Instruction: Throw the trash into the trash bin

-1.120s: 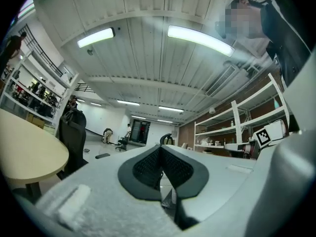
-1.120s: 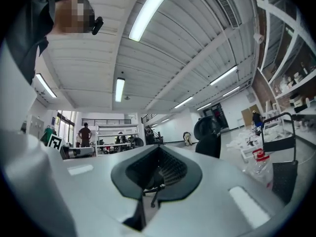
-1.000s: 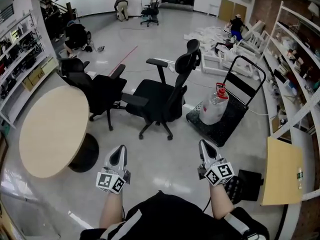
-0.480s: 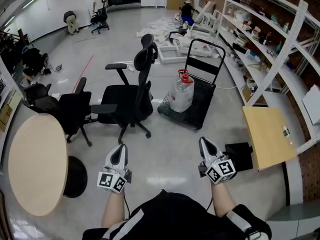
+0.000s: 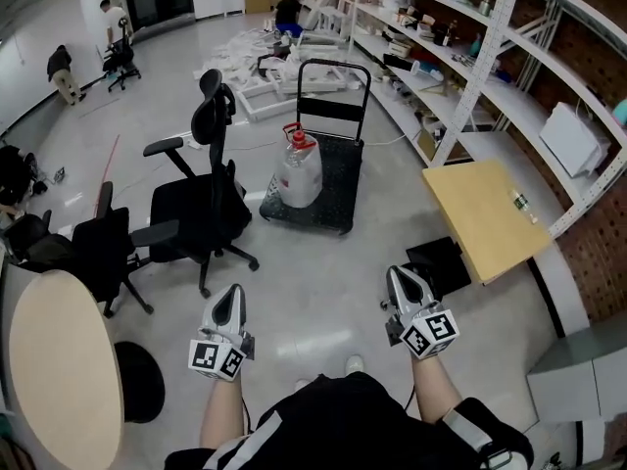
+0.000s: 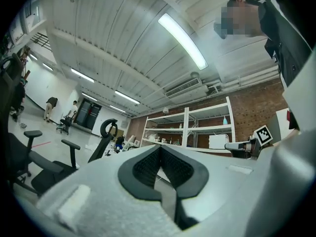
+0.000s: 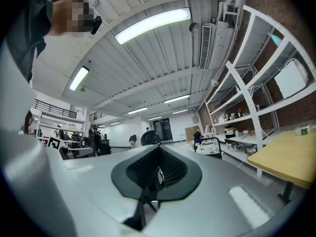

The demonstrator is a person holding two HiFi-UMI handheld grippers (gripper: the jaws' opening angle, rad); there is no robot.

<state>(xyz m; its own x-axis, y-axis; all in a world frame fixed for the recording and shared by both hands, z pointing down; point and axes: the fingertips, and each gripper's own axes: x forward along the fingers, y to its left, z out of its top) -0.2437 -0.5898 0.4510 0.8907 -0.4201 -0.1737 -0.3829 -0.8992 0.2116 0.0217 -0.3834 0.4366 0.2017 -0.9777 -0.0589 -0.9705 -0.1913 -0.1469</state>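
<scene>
**Grey workshop floor, both tongs closed and empty**

Grey floor [image 5: 323, 297] carries an office chair [image 5: 201, 204] and a flat cart [image 5: 333, 189] with a water jug [image 5: 300, 174] on it. Shelving [image 5: 460, 62] runs along the right.

Left gripper [image 5: 233, 294] and right gripper [image 5: 404, 280] are held low in front of the person, well apart. Both pairs of jaws are pressed together, pinching nothing and touching nothing.

White litter pile [image 5: 240, 52] lies at the far end. Trash bin: cannot pick it out.
</scene>
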